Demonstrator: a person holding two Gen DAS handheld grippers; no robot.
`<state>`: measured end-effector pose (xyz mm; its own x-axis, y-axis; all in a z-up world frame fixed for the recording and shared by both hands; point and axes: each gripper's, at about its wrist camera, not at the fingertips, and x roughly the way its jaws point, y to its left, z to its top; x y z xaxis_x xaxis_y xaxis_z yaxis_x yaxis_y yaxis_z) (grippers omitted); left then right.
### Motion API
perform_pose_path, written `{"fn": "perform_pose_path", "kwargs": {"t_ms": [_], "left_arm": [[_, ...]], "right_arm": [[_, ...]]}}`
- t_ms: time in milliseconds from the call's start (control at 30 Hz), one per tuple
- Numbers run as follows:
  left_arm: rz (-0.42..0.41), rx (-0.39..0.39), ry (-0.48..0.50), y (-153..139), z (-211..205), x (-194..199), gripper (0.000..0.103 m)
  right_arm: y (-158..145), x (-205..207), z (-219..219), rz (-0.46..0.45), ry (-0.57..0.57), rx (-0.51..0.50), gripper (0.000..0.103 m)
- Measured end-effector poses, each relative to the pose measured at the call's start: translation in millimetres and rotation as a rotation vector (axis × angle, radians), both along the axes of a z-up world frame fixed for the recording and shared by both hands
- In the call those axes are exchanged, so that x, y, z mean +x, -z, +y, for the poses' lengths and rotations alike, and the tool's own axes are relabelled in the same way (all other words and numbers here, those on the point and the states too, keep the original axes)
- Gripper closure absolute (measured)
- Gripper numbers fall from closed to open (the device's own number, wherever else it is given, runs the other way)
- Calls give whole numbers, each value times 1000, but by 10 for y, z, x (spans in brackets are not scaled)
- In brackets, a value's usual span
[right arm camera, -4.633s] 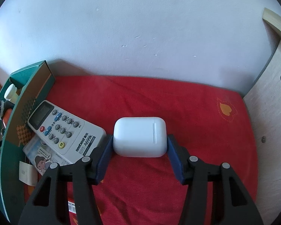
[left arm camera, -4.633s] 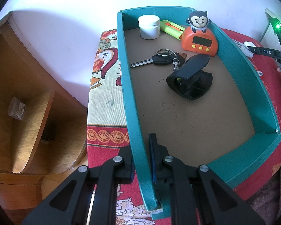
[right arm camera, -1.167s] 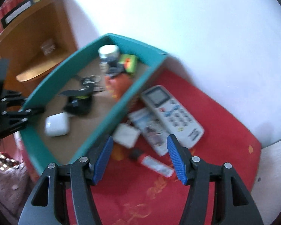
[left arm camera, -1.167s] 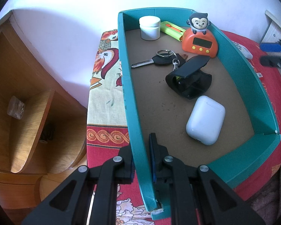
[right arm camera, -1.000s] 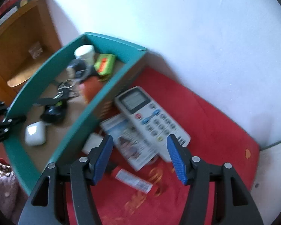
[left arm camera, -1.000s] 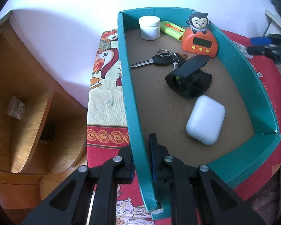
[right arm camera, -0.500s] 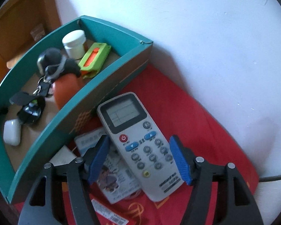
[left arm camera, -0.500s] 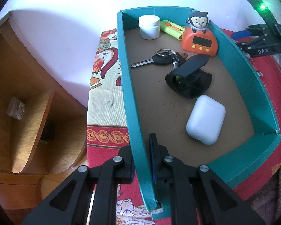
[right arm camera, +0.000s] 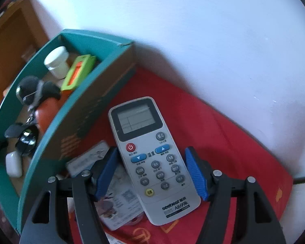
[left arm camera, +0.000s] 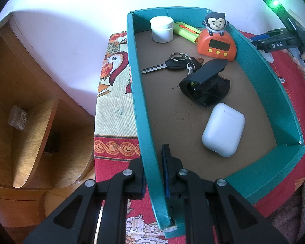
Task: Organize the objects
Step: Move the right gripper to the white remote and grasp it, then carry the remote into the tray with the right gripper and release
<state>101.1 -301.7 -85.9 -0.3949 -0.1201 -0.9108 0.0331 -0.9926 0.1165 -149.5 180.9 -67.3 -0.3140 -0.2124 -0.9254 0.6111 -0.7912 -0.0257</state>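
One teal box (left arm camera: 268, 85) holds six items: white jar (left arm camera: 161, 32), green cutter (left arm camera: 186, 32), orange monkey clock (left arm camera: 216, 40), key (left arm camera: 168, 65), black clip (left arm camera: 205, 85), white earbud case (left arm camera: 223, 130). Left gripper (left arm camera: 153, 174) clamped on box's left wall. Right gripper (right arm camera: 150, 172) wide apart, straddling one remote (right arm camera: 152, 158), right of box on red cloth (right arm camera: 223, 142). White wall far; wooden shelf (left arm camera: 30, 109) left.

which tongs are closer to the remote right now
Right. The right tongs are open with the remote between their pads. The left tongs are shut on the near wall of the teal box, across the box from the remote.
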Motion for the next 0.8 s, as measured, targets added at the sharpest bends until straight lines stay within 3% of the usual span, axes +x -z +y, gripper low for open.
{"fn": "perform_pose_path", "kwargs": {"t_ms": [300, 400, 567, 800], "left_arm": [[-2, -4, -2, -2, -2, 14, 93], [-2, -3, -1, -2, -2, 13, 93], [-3, -5, 0, -4, -2, 15, 93], [-3, -4, -1, -4, -2, 13, 93]], "right_arm": [[41, -53, 33, 19, 63, -14, 39], [12, -14, 106, 31, 95, -69, 47], [-73, 116, 267, 49, 136, -186, 47], [-185, 217, 235, 66, 127, -227, 47]]}}
